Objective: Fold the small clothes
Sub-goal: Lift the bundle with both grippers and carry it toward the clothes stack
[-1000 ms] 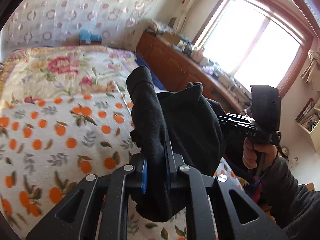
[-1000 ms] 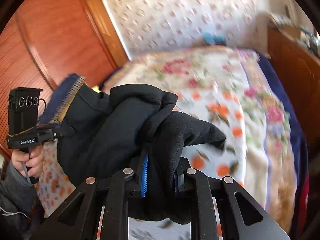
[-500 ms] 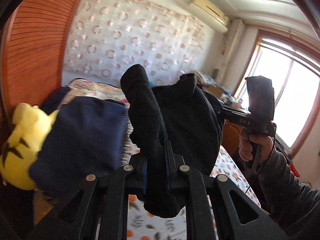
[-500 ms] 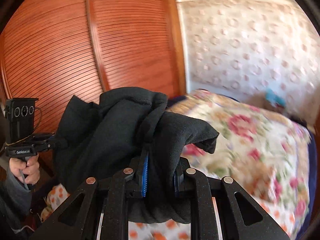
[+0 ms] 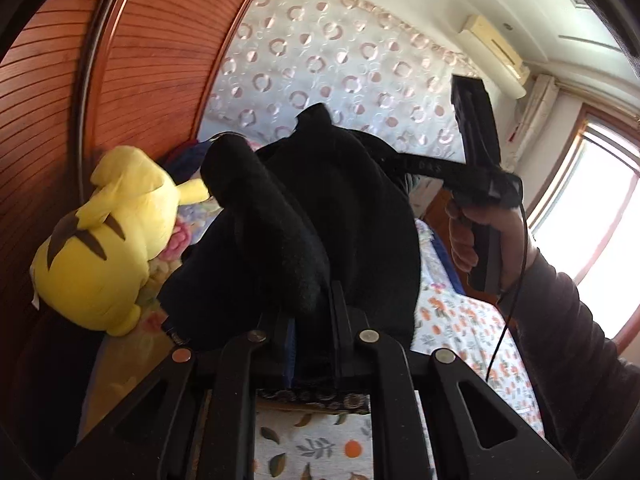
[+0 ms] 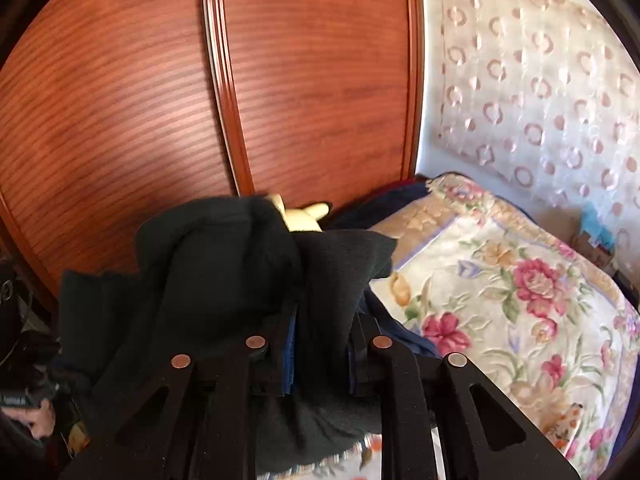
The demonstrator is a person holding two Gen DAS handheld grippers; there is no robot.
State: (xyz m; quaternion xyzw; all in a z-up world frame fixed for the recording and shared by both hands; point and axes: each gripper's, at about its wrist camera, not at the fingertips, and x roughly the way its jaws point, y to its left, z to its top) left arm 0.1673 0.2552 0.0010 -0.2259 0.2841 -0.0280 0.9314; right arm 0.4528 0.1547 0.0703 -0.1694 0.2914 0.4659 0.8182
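Above the bed [image 6: 520, 300], black garment [image 5: 320, 220] pinched by left hand-held gripper [image 5: 312, 344]; right hand-held gripper [image 6: 320, 344] just loosening, cloth between. Lower flat beside yellow plush [image 5: 104, 248], then release.

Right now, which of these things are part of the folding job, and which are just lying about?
Part of the job:
- black garment, clamped in the left gripper
- right gripper, jaws just easing open with that garment between them

Lying about:
- yellow plush toy
- floral blanket
- air conditioner
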